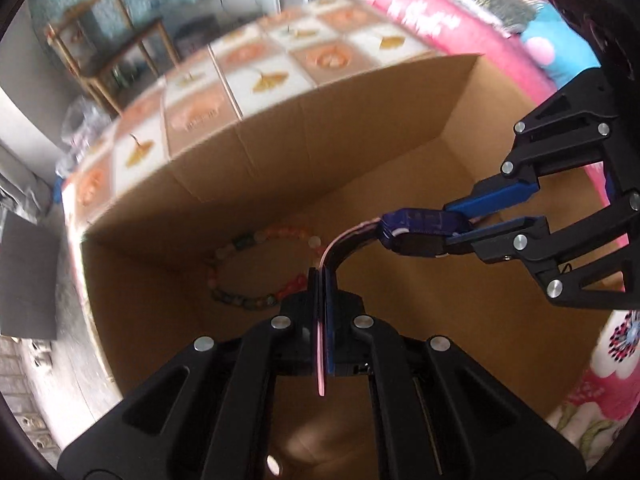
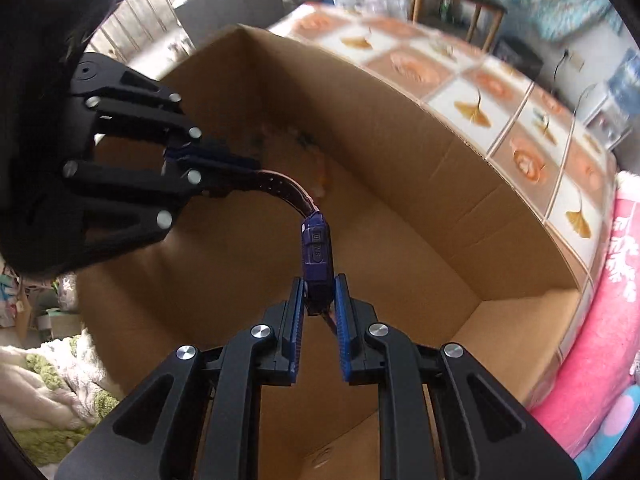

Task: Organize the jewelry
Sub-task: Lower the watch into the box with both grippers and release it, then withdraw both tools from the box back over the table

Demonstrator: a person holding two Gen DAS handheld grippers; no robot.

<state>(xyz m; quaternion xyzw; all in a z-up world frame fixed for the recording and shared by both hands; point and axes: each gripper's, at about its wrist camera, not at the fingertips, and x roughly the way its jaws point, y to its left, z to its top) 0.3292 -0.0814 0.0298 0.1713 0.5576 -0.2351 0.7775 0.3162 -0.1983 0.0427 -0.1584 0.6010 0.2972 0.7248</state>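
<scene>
- Now over the cardboard box (image 1: 400, 128), keep both claws level and lower together.
- Watch (image 2: 318, 252) hangs above the box floor: right gripper (image 2: 319, 304) clamps its case, left gripper (image 1: 321, 280) pinches its strap (image 1: 320, 360).
- Set it beside the bead bracelet (image 1: 240, 268).

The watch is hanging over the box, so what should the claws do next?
Probably lower it a bit further: the purple digital watch, held by the right claw at its case and the left claw at its strap, hangs above the brown cardboard box floor near the bead bracelet.
</scene>
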